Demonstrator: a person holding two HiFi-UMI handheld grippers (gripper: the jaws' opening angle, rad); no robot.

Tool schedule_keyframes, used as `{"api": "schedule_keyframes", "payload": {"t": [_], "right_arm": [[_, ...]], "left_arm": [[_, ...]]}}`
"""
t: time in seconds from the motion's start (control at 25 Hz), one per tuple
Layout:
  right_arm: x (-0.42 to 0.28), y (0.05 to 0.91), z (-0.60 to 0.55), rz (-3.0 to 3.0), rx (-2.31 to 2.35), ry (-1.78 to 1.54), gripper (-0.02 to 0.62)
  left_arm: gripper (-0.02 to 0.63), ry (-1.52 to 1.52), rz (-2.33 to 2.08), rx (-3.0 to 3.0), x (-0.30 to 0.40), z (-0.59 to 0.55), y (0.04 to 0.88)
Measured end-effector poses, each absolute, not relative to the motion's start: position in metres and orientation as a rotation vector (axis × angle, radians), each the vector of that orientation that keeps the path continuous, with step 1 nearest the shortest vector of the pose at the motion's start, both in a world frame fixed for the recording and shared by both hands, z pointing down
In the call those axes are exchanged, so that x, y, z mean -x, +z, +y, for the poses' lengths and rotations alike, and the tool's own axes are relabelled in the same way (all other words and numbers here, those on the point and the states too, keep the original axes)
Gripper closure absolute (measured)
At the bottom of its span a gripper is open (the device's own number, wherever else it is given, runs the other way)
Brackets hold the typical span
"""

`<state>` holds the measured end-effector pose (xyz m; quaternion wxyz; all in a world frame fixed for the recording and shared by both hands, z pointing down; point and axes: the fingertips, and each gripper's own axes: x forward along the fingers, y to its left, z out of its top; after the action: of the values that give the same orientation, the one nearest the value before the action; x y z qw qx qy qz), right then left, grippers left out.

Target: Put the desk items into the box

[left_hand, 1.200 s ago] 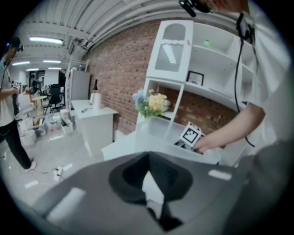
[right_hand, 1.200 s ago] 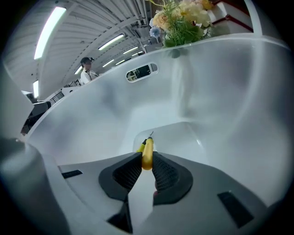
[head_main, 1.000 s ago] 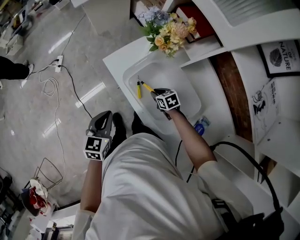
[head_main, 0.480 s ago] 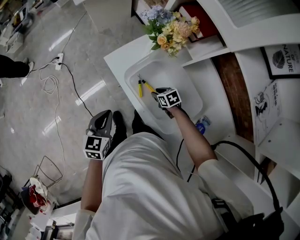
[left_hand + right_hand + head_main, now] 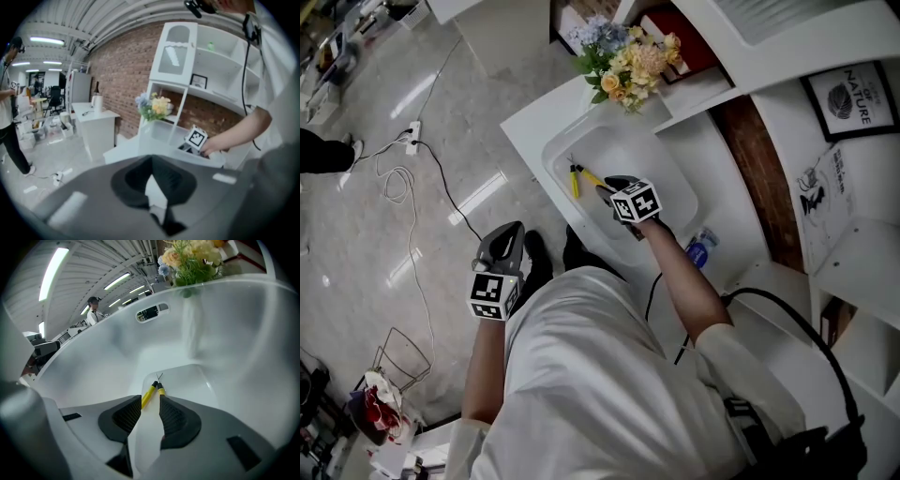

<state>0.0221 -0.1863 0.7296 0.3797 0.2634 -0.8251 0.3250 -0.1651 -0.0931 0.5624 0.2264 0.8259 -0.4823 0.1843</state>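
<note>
While the left gripper (image 5: 153, 190) hangs off the desk (image 5: 534, 117) with its jaws a narrow crack apart and nothing between them, the right gripper (image 5: 150, 416) sits low inside the white box (image 5: 225, 333); its jaws have just been opening, released, with the pads clear of the yellow-handled pliers (image 5: 151, 393) lying on the box floor just past its tips. Flowers (image 5: 623, 61) stand at the box's far rim, and a small blue item (image 5: 700, 251) lies on the desk at the right
</note>
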Motion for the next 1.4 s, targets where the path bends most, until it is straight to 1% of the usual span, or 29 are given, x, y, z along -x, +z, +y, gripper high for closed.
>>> {"api": "schedule_keyframes", "payload": {"t": [0.16, 0.28, 0.48, 0.72, 1.0, 1.4], "right_arm": [[-0.021, 0.706, -0.188, -2.160, -0.715, 0.804, 0.490], [-0.023, 0.688, -0.188, -2.196, -0.766, 0.784, 0.531], [-0.029, 0.656, -0.185, -2.247, -0.840, 0.748, 0.557], [-0.037, 0.620, -0.179, -2.314, -0.933, 0.727, 0.560], [-0.047, 0.598, -0.169, -2.336, -1.028, 0.713, 0.573], [-0.067, 0.572, -0.141, -2.362, -1.236, 0.806, 0.586]], "left_arm": [[0.603, 0.498, -1.314, -2.308, 0.163, -0.096, 0.557], [0.603, 0.490, -1.297, -2.330, 0.162, -0.097, 0.554], [0.603, 0.486, -1.265, -2.365, 0.157, -0.098, 0.551], [0.603, 0.460, -1.234, -2.415, 0.152, -0.101, 0.537], [0.603, 0.472, -1.198, -2.439, 0.150, -0.105, 0.535], [0.603, 0.454, -1.100, -2.503, 0.134, -0.108, 0.526]]}}
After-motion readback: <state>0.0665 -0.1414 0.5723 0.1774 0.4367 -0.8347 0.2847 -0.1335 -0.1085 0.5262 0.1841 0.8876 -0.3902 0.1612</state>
